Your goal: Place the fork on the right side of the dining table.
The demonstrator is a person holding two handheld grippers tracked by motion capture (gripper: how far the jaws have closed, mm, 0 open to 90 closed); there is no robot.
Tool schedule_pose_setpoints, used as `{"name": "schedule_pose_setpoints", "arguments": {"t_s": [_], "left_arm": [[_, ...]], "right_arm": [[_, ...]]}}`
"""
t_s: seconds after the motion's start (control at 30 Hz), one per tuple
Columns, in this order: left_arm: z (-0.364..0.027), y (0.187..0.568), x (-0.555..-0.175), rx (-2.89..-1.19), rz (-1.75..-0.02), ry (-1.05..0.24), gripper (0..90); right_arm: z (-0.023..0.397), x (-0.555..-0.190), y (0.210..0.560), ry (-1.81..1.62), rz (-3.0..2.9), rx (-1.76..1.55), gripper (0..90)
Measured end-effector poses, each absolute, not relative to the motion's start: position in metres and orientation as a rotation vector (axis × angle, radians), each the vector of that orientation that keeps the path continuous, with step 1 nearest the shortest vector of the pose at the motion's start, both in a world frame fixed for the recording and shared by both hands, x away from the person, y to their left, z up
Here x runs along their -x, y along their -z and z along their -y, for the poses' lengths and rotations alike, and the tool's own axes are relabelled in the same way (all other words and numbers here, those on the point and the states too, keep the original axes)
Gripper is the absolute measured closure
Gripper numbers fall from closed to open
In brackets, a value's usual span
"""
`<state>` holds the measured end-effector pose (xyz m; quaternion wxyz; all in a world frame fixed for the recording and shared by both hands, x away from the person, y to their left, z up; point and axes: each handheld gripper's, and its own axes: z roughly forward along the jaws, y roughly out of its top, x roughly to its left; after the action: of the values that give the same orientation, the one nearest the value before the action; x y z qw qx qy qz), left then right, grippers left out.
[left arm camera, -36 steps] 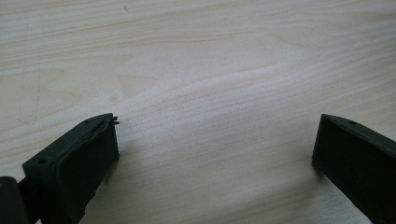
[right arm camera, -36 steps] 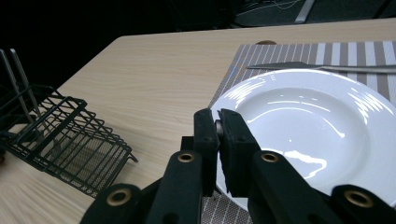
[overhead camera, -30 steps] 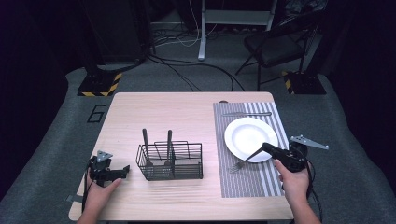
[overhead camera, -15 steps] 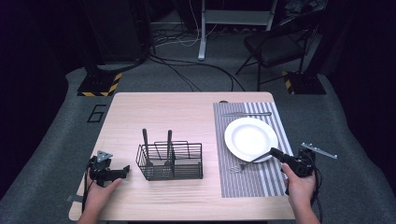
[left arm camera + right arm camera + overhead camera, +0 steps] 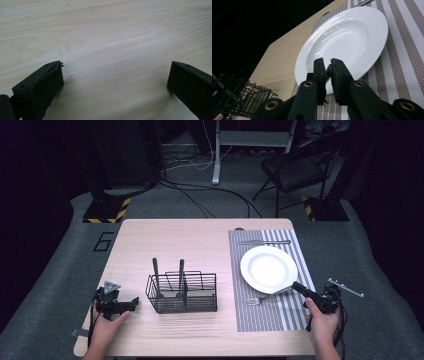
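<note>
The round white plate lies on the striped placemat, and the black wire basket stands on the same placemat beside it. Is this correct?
Not quite. The high view shows the black wire basket standing on the bare light wooden table, left of the striped placemat. The round white plate does lie on the placemat.

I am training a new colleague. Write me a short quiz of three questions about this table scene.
1. True or false: the white plate lies on the striped mat.
2. How many utensils stand in the wire basket?
3. The jaws of the right gripper are shut on: A) a fork, B) the plate, C) the basket.
Key: 1 true; 2 two; 3 A, the fork.
</note>
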<state>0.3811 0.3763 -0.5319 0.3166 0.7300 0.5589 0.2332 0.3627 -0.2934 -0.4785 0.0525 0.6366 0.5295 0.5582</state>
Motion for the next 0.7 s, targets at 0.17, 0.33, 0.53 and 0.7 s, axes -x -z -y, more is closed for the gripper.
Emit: {"name": "schedule_pose_setpoints", "arguments": {"t_s": [0.17, 0.33, 0.53, 0.7], "left_arm": [[-0.376, 0.532, -0.381, -1.922, -1.471, -0.614, 0.1], [-0.376, 0.532, -0.381, -1.922, -1.472, -0.614, 0.1], [-0.376, 0.532, -0.381, -1.922, -1.472, -0.614, 0.1], [-0.376, 0.532, -0.381, -1.922, -1.471, -0.614, 0.1]], "right_arm": [[0.298, -0.36, 0.486, -1.721, -1.569, -1.997, 81.7], [0.303, -0.357, 0.494, -1.747, -1.518, -2.064, 81.5], [0.306, -0.355, 0.501, -1.758, -1.478, -2.108, 80.9], [0.31, -0.354, 0.507, -1.763, -1.442, -2.154, 80.7]]}}
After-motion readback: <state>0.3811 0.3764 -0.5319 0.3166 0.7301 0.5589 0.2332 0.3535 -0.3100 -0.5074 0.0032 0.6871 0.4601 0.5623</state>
